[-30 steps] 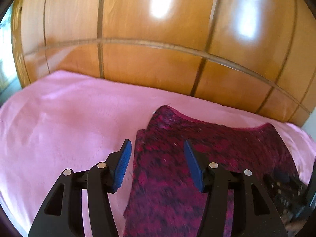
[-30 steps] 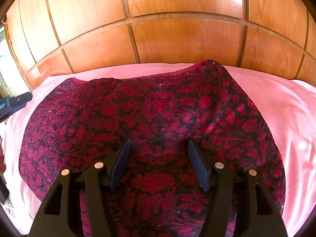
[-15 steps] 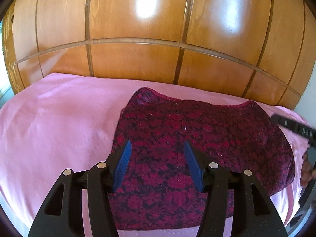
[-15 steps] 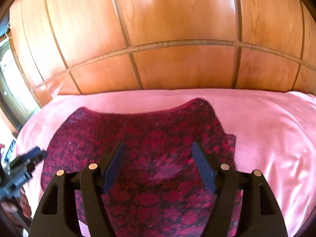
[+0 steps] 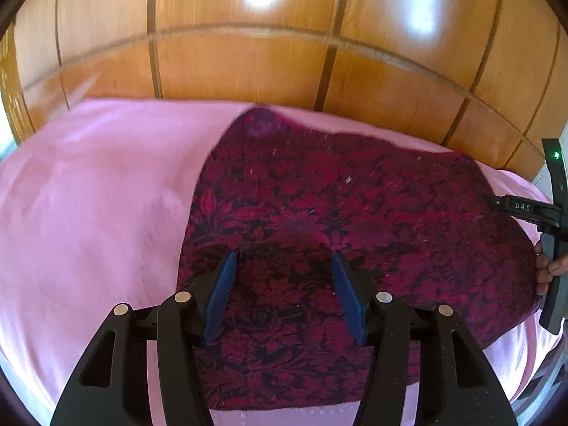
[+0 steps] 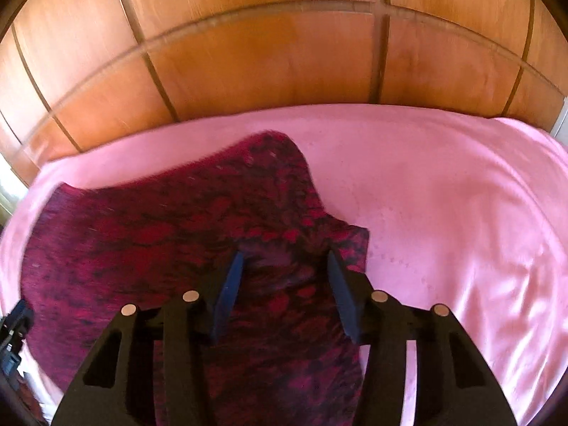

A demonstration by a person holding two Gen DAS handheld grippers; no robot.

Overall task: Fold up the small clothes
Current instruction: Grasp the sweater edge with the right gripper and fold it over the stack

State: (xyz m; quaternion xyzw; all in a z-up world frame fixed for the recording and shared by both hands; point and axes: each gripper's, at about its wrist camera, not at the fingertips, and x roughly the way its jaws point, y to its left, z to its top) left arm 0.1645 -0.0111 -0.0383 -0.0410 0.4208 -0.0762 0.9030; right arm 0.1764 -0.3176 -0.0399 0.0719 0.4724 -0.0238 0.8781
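Note:
A dark red and black floral garment [image 5: 355, 220] lies spread flat on the pink sheet [image 5: 92, 195]. My left gripper [image 5: 284, 259] hovers low over its near left part, open, with cloth below the blue pads and nothing pinched. In the right wrist view the same garment [image 6: 149, 241] fills the left half, and its right edge steps in by a folded corner. Over that right edge is my right gripper [image 6: 284, 255], its jaws closing with a slight rise of cloth between them; the pads do not press on it.
A wooden panelled wall [image 5: 248, 60] stands right behind the bed. The right gripper's black frame [image 5: 522, 207] and a hand [image 5: 548, 269] show at the right rim of the left wrist view. Bare pink sheet [image 6: 461, 213] lies right of the garment.
My right gripper swung from the garment's middle to its right edge, its jaws widening, then narrowing. My left gripper sank closer to the cloth, from its left edge onto its near left part.

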